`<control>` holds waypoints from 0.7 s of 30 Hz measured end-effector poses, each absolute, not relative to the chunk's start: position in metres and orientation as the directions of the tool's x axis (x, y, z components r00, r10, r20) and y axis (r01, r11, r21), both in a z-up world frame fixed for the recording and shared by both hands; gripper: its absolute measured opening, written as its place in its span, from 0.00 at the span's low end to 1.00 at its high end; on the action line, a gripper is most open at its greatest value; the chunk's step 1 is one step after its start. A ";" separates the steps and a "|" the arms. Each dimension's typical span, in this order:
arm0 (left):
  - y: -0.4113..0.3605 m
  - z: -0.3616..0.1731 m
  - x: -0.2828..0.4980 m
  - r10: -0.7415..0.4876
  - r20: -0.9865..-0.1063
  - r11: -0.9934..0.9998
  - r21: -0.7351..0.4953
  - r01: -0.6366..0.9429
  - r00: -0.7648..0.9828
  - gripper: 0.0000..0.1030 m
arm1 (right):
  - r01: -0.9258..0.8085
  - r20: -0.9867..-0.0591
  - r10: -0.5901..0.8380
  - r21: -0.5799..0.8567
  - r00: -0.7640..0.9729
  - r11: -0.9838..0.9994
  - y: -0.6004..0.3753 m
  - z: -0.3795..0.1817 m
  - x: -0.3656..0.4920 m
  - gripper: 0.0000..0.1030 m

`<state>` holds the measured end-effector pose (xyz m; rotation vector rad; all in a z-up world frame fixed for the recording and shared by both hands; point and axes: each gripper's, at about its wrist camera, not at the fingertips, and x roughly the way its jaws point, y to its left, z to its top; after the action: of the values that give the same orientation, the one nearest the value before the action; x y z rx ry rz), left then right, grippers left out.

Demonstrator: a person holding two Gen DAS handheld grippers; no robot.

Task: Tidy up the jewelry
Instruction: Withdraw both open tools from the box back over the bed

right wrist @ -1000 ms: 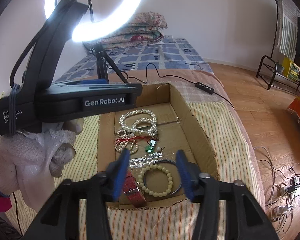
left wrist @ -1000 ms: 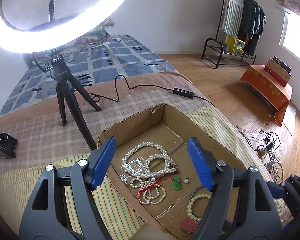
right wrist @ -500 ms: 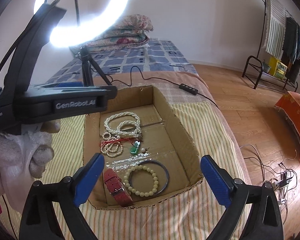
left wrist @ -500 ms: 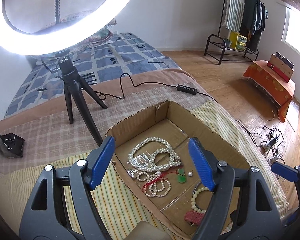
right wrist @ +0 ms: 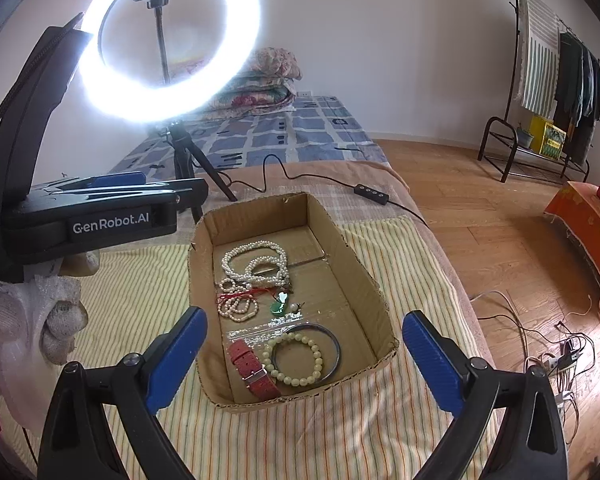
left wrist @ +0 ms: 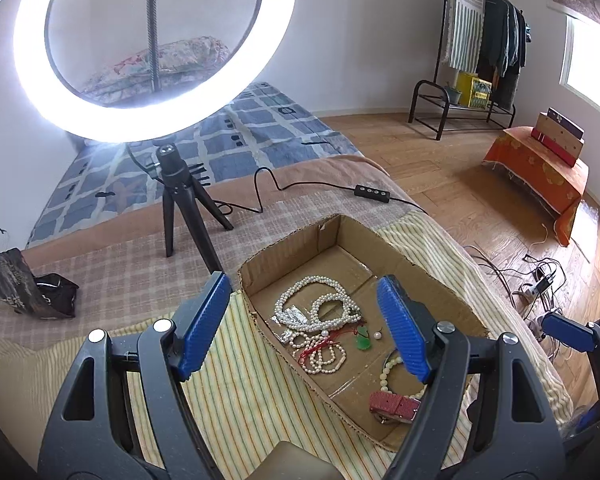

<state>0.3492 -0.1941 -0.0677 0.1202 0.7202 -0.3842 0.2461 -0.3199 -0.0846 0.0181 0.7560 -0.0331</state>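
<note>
the cardboard box (right wrist: 364, 276) of jewelry (right wrist: 256, 264) sat on a striped cloth (right wrist: 140, 292) over a bed, a lit ring light (right wrist: 168, 44) on its tripod behind, wood floor and a clothes rack (right wrist: 540, 80) beyond. the left gripper (left wrist: 304, 324) hung open and empty; the right gripper (right wrist: 304, 360), jaws just widened, held nothing.

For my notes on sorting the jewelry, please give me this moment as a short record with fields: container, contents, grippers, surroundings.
container: open cardboard box on a striped cloth
contents: pearl necklaces, green pendant, red watch strap, pale bead bracelet inside a dark bangle
left gripper: open, holding nothing
right gripper: jaws just opened wide, holding nothing
surroundings: lit ring light on a tripod behind the box
</note>
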 end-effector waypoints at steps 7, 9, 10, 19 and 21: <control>-0.175 -0.043 0.325 -0.308 -0.628 0.926 -0.026 0.376 0.714 0.76 | 0.045 -0.666 -0.037 -0.005 0.745 0.999 -0.315 -0.068 0.227 0.97; -0.167 -0.036 0.318 -0.309 -0.618 0.927 -0.025 0.374 0.723 0.76 | 0.047 -0.657 -0.041 -0.009 0.753 0.999 -0.313 -0.063 0.220 0.97; -0.163 -0.032 0.314 -0.309 -0.612 0.928 -0.027 0.372 0.727 0.76 | 0.050 -0.652 -0.046 -0.013 0.756 0.999 -0.312 -0.059 0.216 0.97; -0.117 -0.008 0.270 -0.279 -0.568 0.943 -0.011 0.332 0.775 0.77 | 0.066 -0.608 -0.083 -0.050 0.790 0.997 -0.299 -0.038 0.184 0.98; -0.106 -0.004 0.259 -0.267 -0.552 0.949 -0.010 0.314 0.790 0.77 | 0.068 -0.598 -0.085 -0.051 0.797 0.996 -0.297 -0.034 0.178 0.98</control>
<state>0.2589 -0.1059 -0.0038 0.0833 0.5814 -0.3131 0.1776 -0.2969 -0.0341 -0.0275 0.6432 -0.0822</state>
